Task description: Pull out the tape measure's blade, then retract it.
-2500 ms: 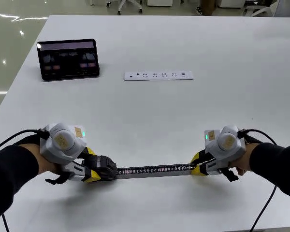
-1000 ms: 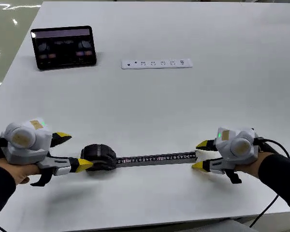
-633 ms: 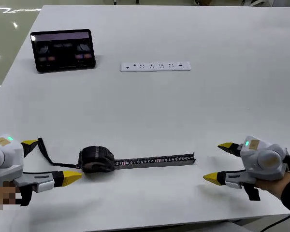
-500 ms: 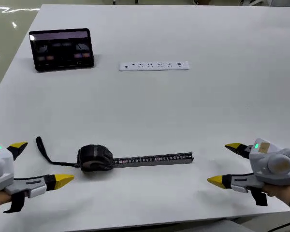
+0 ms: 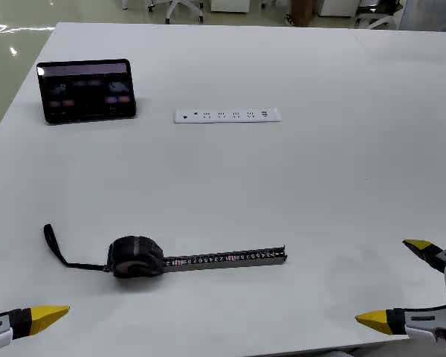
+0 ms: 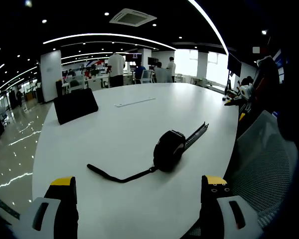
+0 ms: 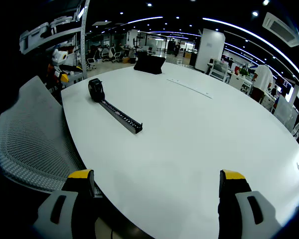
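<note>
Near left corner: left gripper [image 6: 139, 181], yellow-tipped jaws spread wide, nothing between them, well apart from the work.

Right of it, on the white table [image 5: 305, 171]: black wrist strap [image 5: 58, 249] trailing left from the black round-cased tape measure [image 5: 135, 257]. Case near the front edge, left of centre, apparently standing on its base.

Further right: grey graduated blade [image 5: 223, 259], drawn out and flat on the table, running right to its end hook [image 5: 281, 254]. Not yet retracted (lock state not discernible).

Near right corner: right gripper [image 5: 394, 282], jaws also wide and empty, well apart from the hook.

Far side, no part of the job: dark tablet on a stand [image 5: 86, 91] at far left, white power strip [image 5: 227, 115] to its right.

Judged step: retraction, pull-out apparently done. For a clean one:
- Close the left jaws across the case's two flat faces, clear of the strap, to stop any skidding.
- Pinch the blade just behind the hook with the right, pads on the flat faces rather than the edges.
- Release the lock if set.
- Feed the blade leftward in line with the case mouth, slowly, with no free snap-back.
- Keep it low and straight, a twist or kink being likely to jam at the mouth.
- Let go only with the hook seated against the case.
</note>
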The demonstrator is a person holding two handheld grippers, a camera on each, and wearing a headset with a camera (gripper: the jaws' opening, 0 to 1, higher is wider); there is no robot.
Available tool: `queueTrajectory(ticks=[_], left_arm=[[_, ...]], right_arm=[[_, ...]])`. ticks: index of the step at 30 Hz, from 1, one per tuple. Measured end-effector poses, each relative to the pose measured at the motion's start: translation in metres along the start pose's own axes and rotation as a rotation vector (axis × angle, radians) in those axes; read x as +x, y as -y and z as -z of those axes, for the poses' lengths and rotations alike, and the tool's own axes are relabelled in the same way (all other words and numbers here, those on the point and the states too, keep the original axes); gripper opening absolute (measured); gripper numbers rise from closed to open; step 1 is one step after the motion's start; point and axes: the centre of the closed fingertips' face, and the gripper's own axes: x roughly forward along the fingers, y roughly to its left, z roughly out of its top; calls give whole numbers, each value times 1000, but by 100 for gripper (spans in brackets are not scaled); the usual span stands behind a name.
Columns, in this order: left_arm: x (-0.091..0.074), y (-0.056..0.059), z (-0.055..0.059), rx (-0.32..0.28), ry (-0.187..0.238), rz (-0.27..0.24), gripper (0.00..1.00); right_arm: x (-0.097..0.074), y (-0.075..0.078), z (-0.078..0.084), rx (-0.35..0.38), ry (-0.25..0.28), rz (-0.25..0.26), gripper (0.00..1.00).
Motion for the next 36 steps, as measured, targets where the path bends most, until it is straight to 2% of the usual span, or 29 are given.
queueTrajectory(ticks=[3,6,10,12,16,25,29,36], left_arm=[[1,3,1,-5,1,-5,100],[-1,8,0,-15,3,-4,100],[-3,10,-1,-29,13,0,100],[-3,9,0,-28,4,-1,100],[-4,10,-1,-25,4,-2,100],[1,16,-2,-32,-2,7,100],[5,16,-4,-33,7,7,100],[10,17,-5,-44,-2,4,100]], right_arm=[[-6,-2,3,10,10,3,100],[-5,-10,5,-5,-5,-11,100],[-5,-14,-4,-14,5,-18,100],[-4,-15,-10,-17,15,-21,100],[0,-16,-13,-38,13,-37,100],[1,-11,-10,-38,12,-47,100],[-2,-11,-8,-41,6,-48,100],[-5,-12,-3,-61,-12,-51,100]])
